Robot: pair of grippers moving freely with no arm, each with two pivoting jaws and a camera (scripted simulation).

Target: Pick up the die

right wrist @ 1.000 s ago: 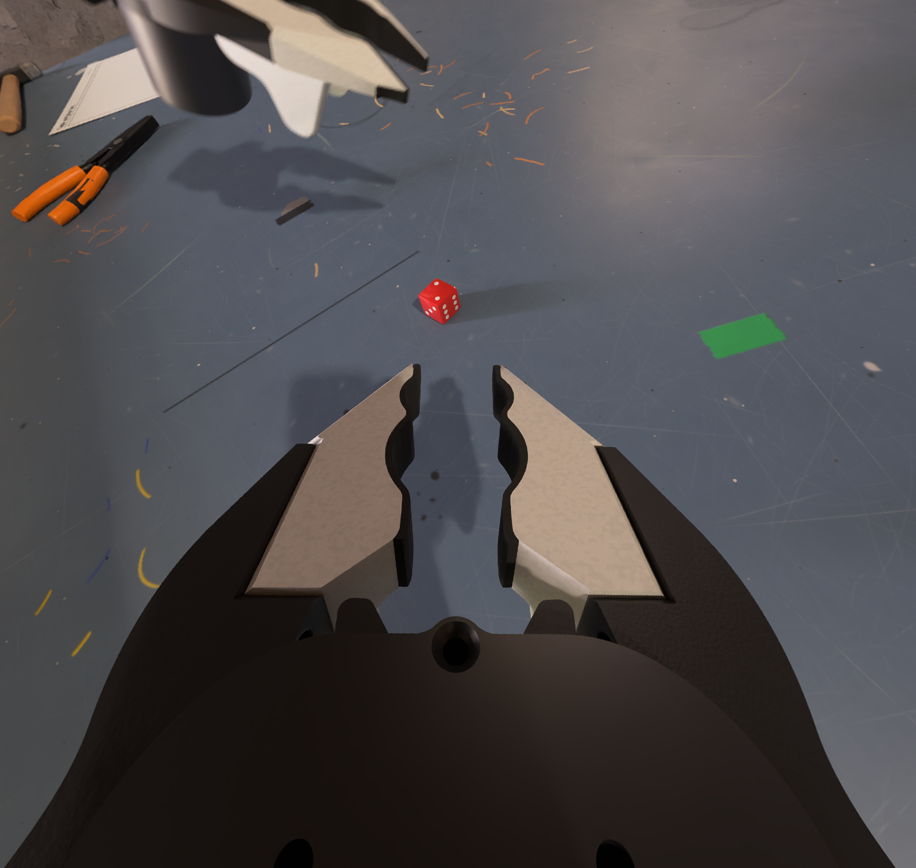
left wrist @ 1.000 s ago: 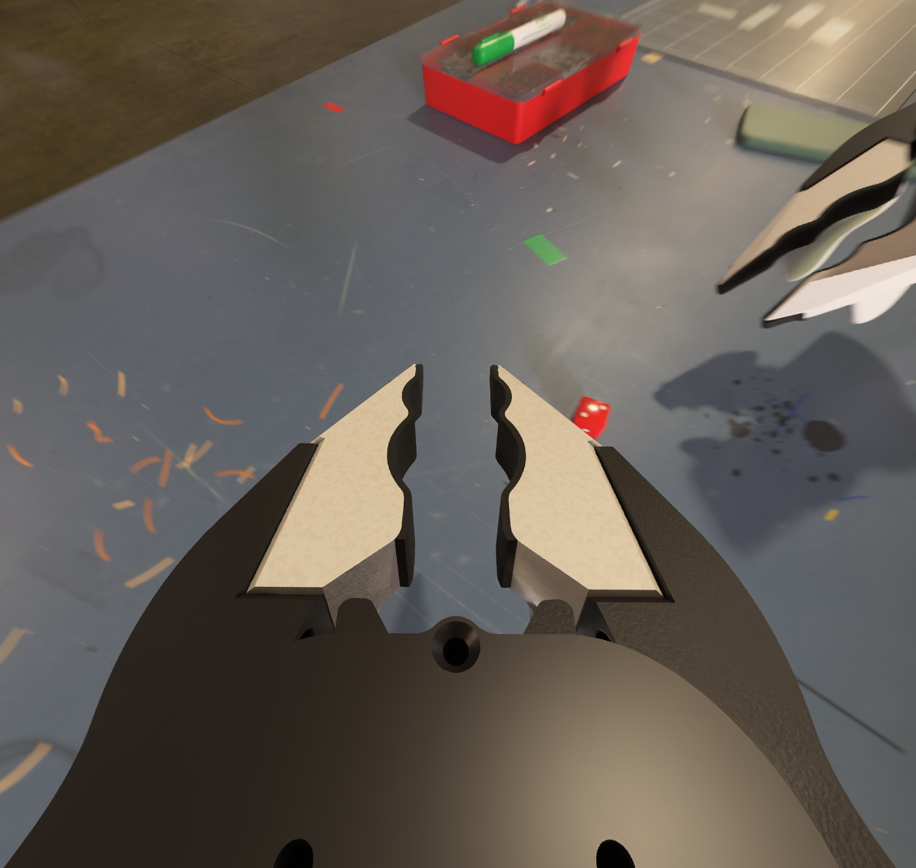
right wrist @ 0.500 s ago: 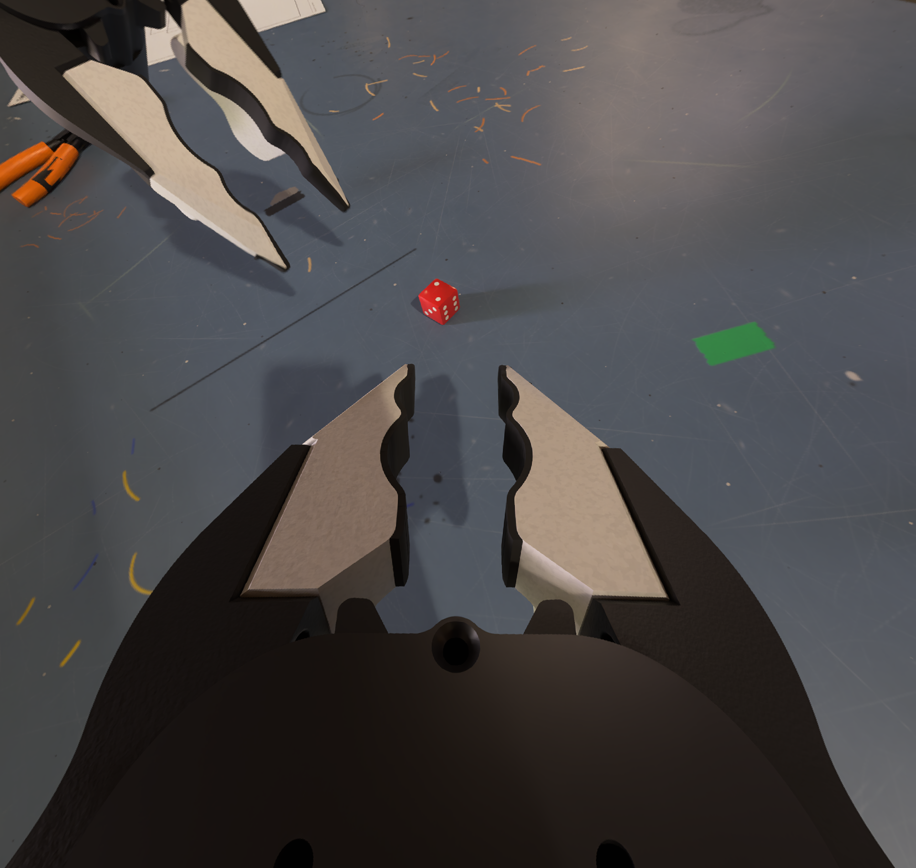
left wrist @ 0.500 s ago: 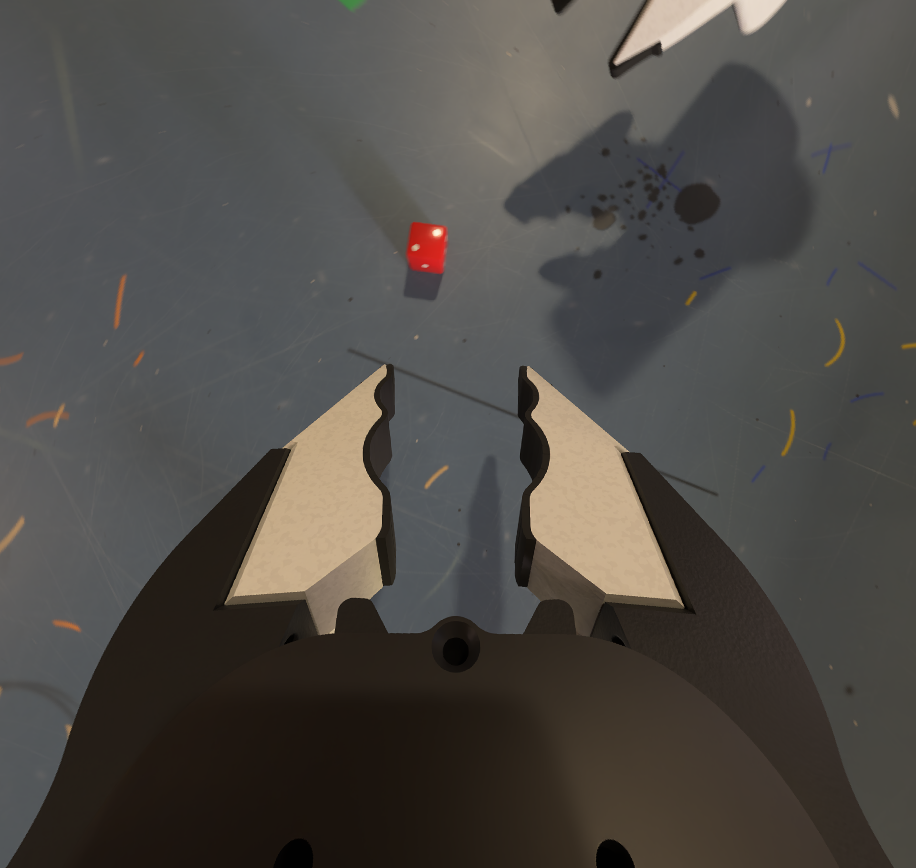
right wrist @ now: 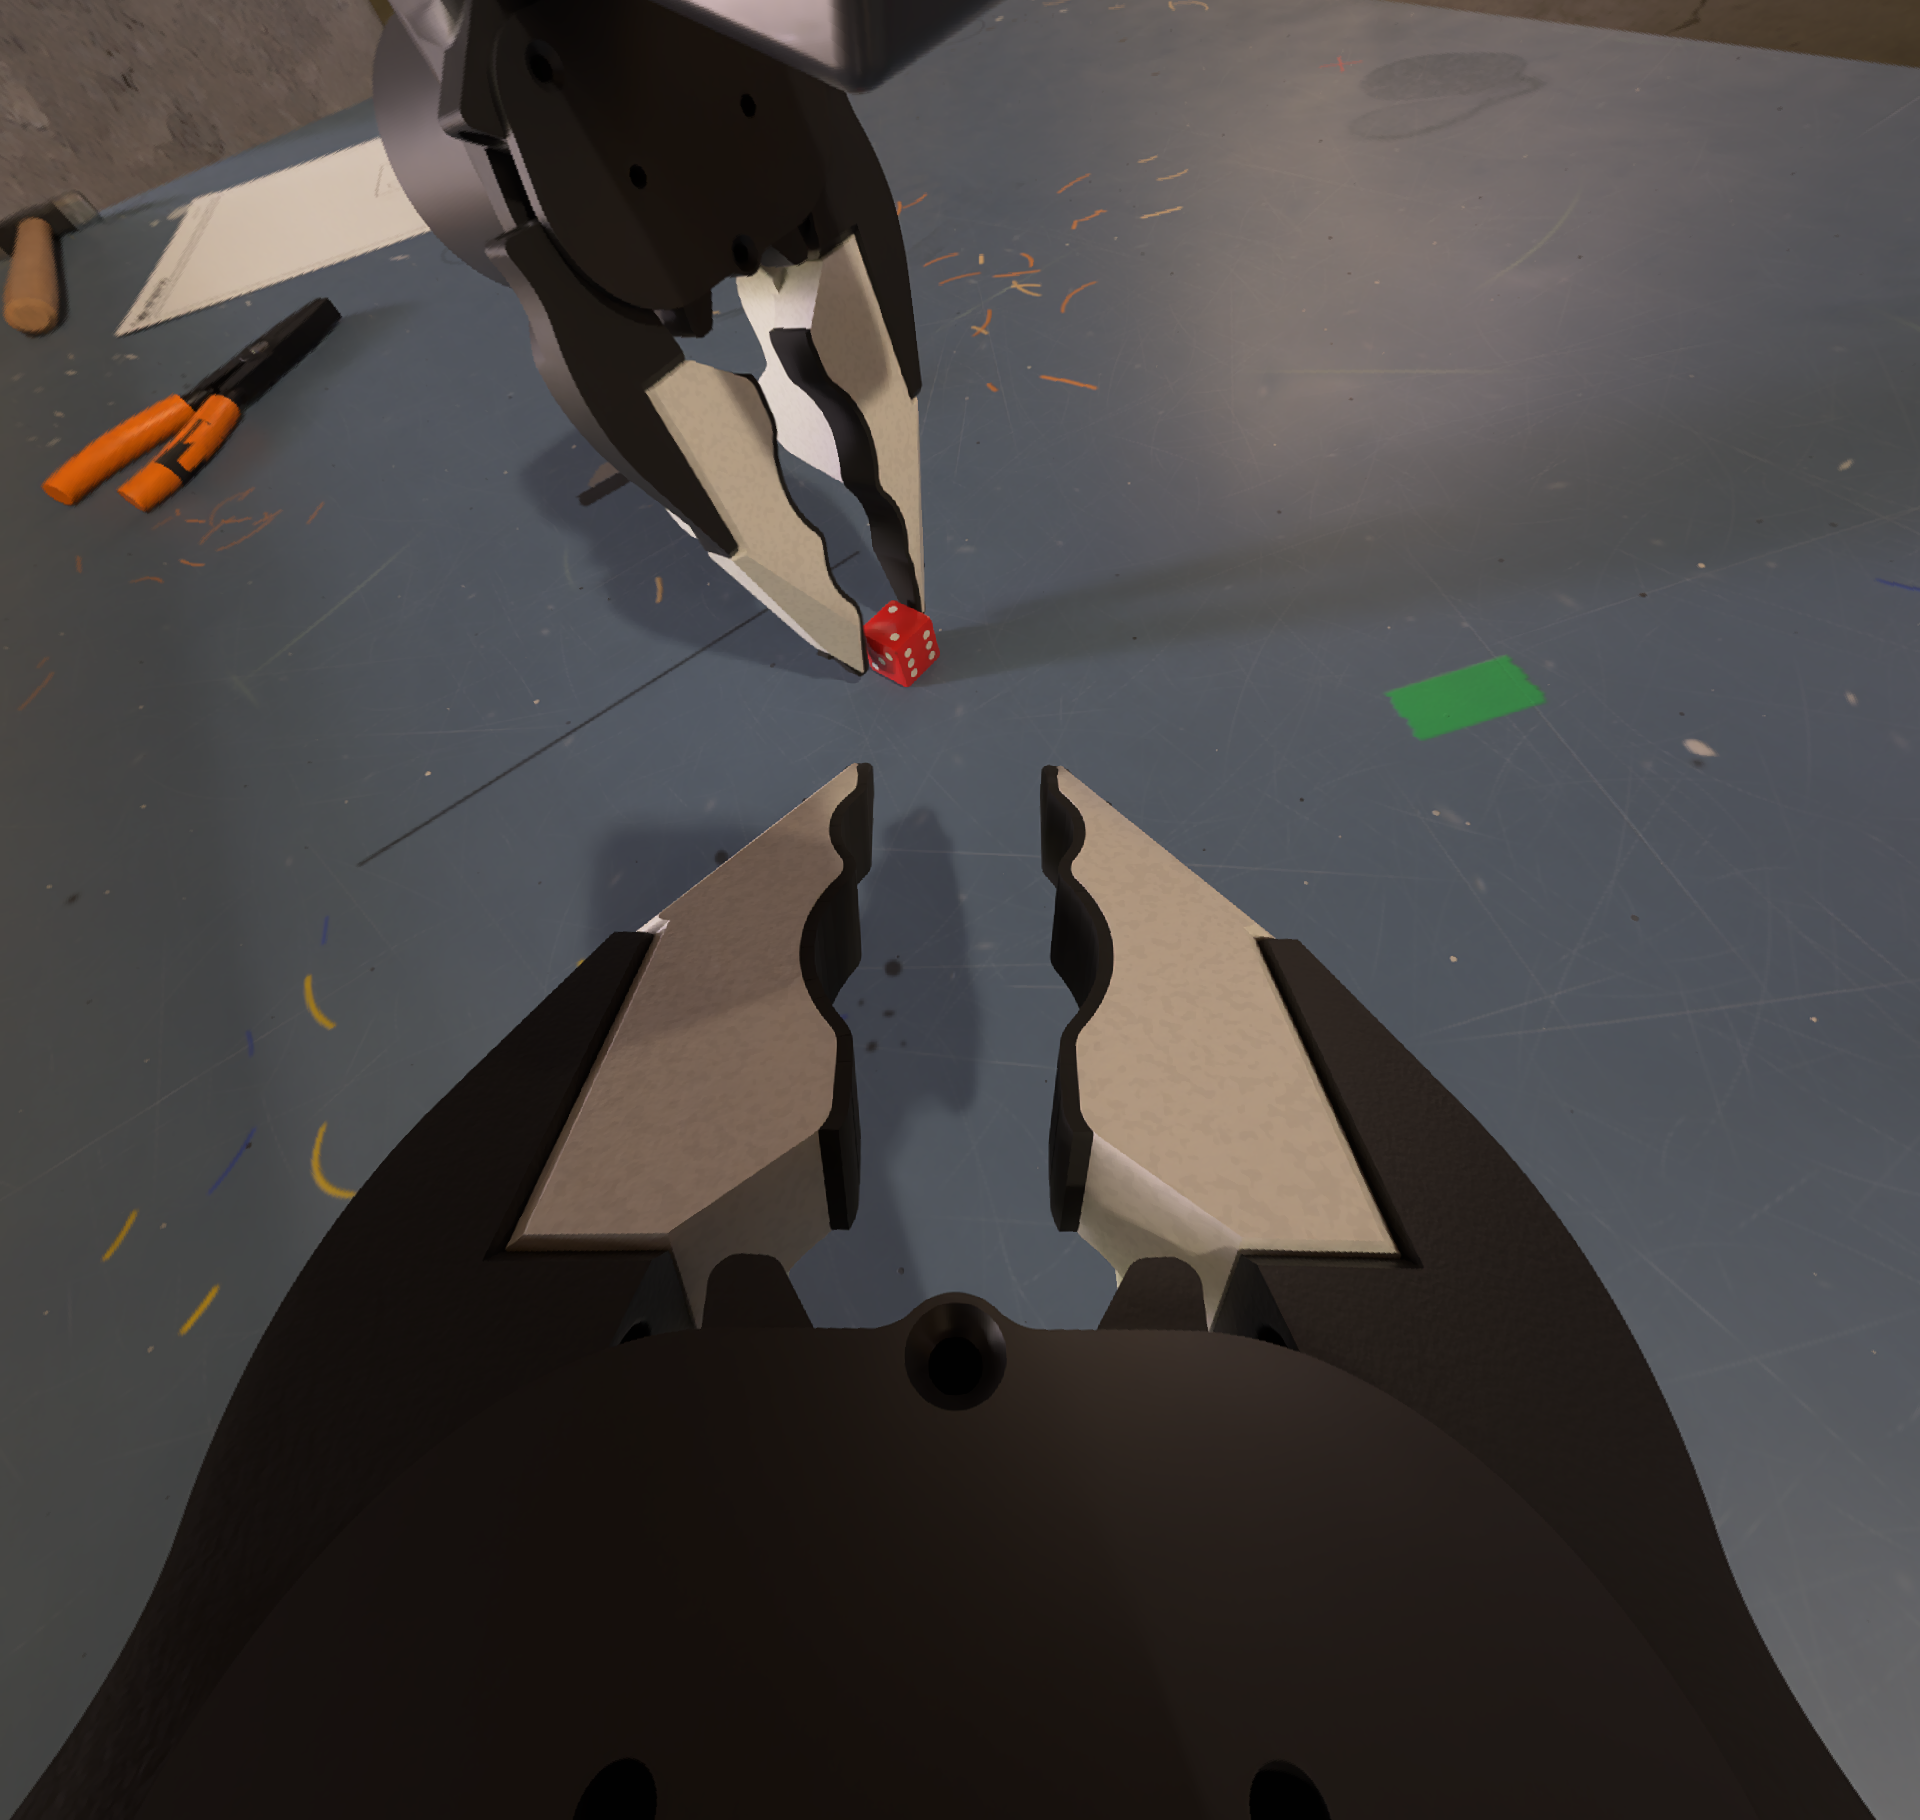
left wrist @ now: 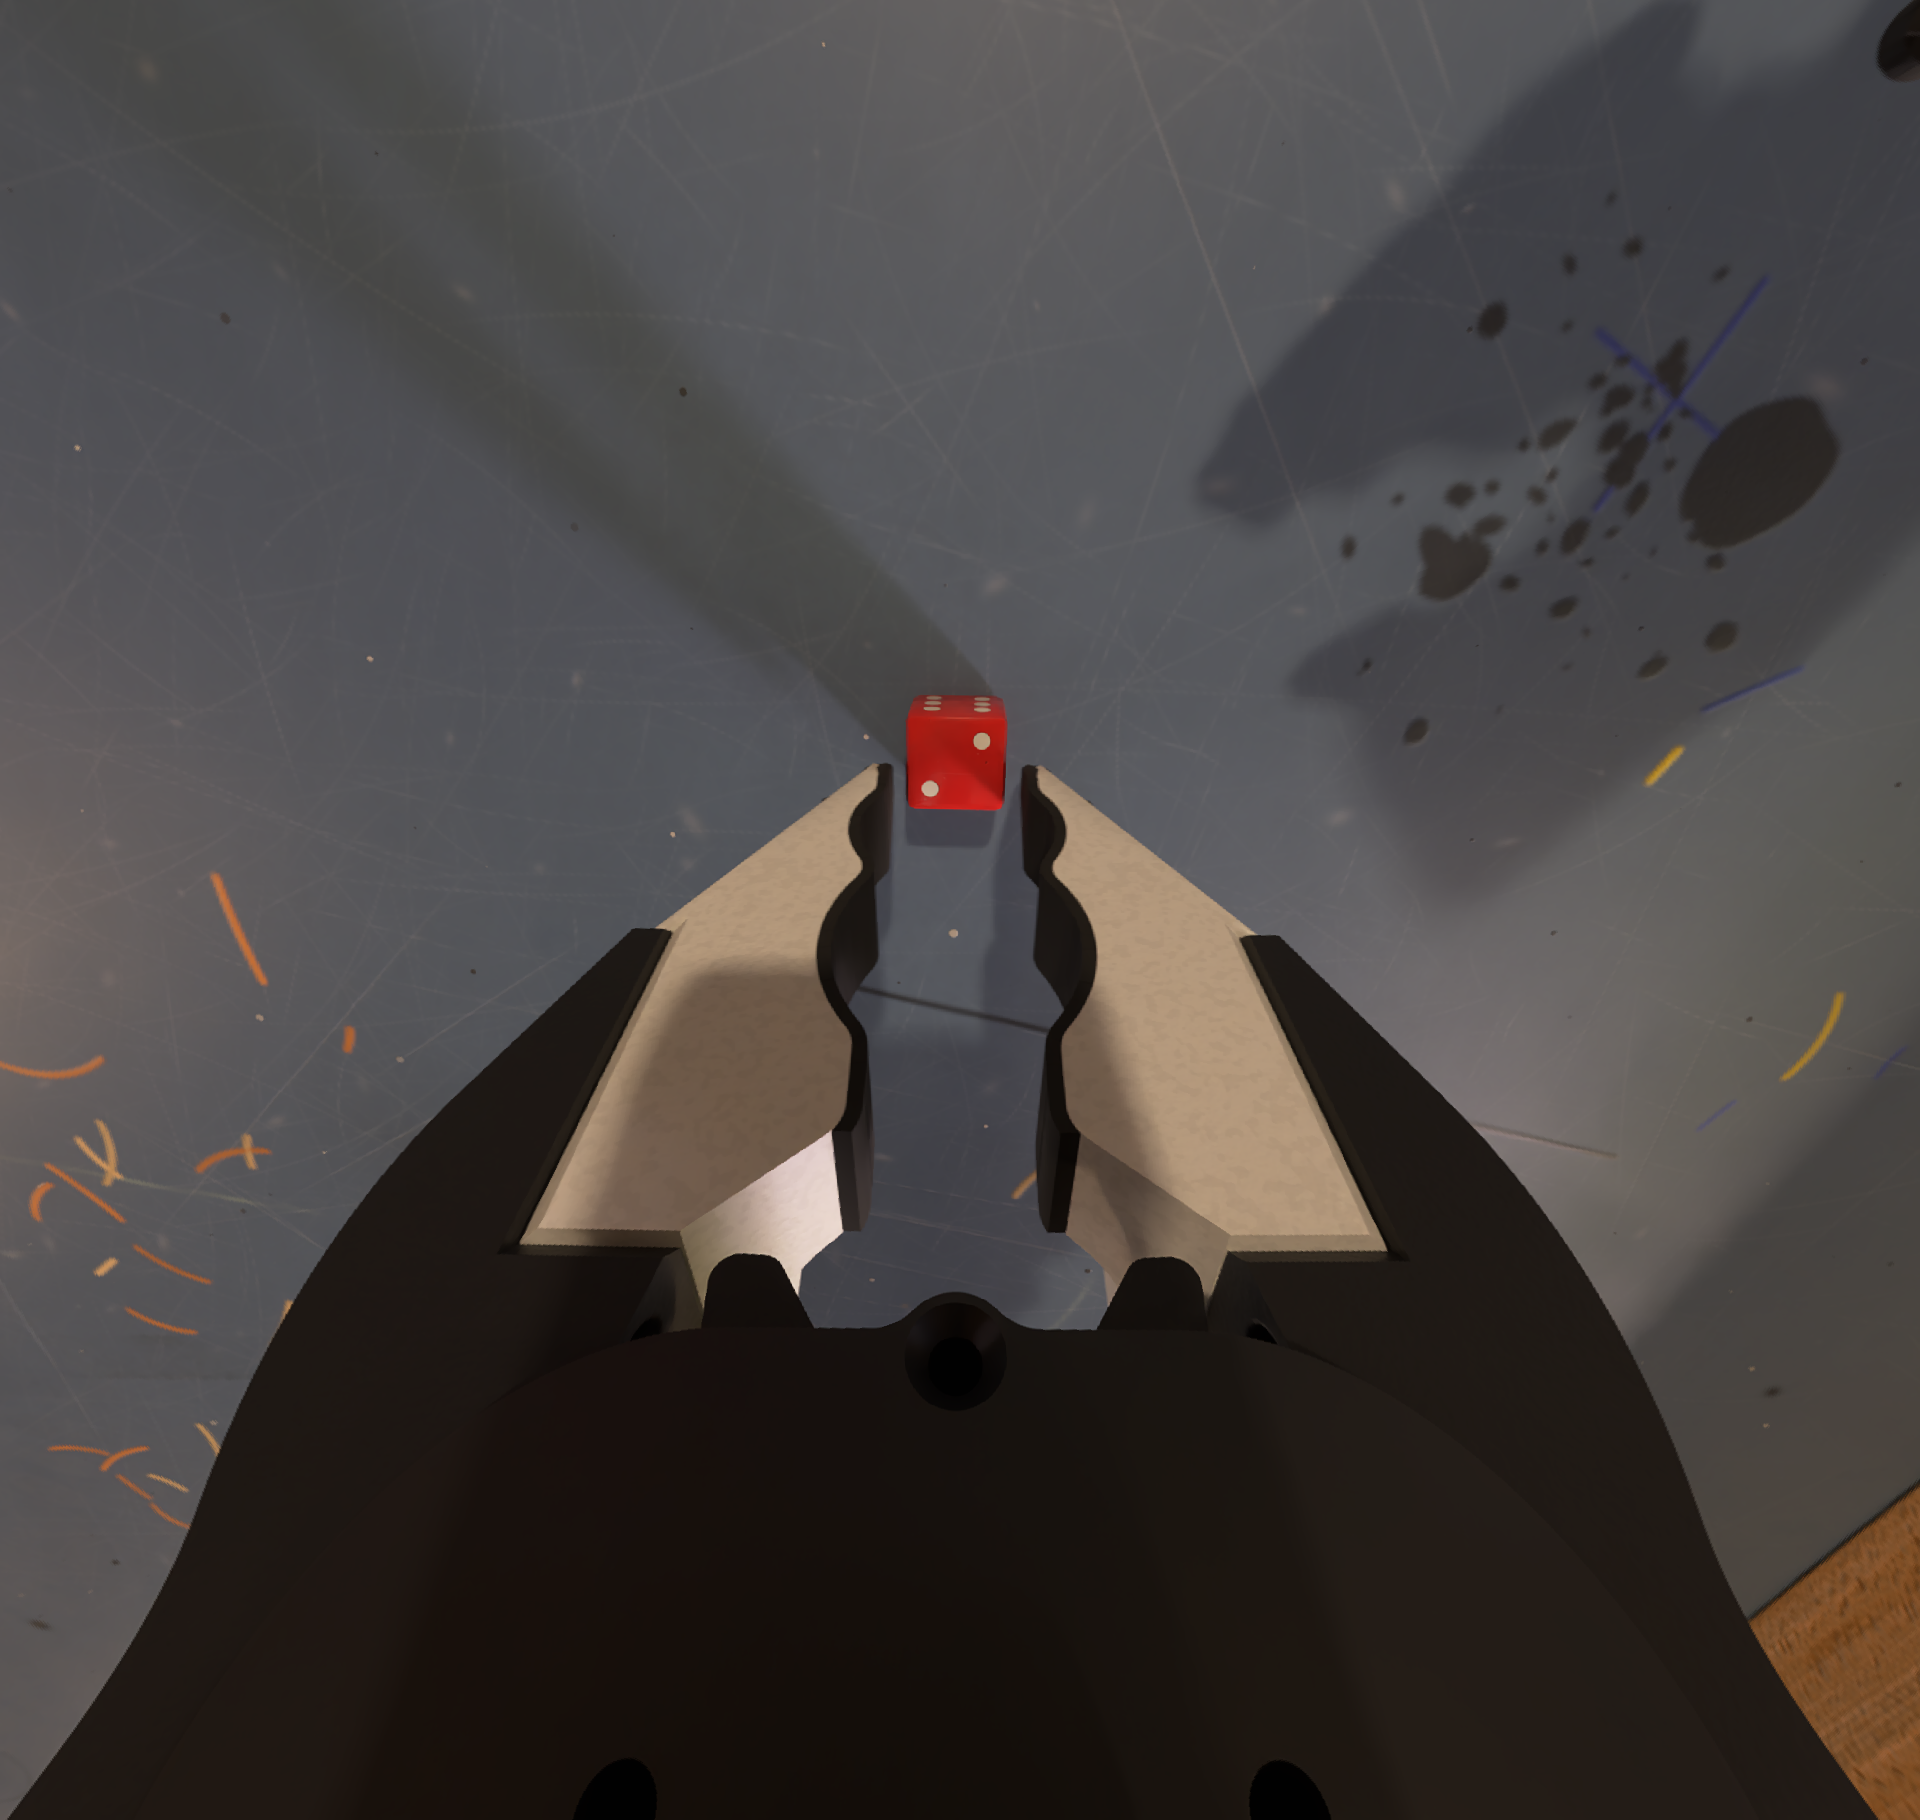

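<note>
A small red die with white pips sits on the grey-blue table. My left gripper is open, pointing steeply down, with the die just at its fingertips and a small gap on each side. In the right wrist view the die shows between the left gripper's tips, close to the table. My right gripper is open and empty, hovering a short way in front of the die.
Orange-handled pliers, a black marker, a white paper sheet and a wooden hammer handle lie at the far left. A green tape patch is to the right. Dark stains and the table edge show in the left wrist view.
My left gripper has tilted down and dropped onto the die, its fingertips now on either side of it. My right gripper has opened slightly and barely moved. The die has stayed put.
</note>
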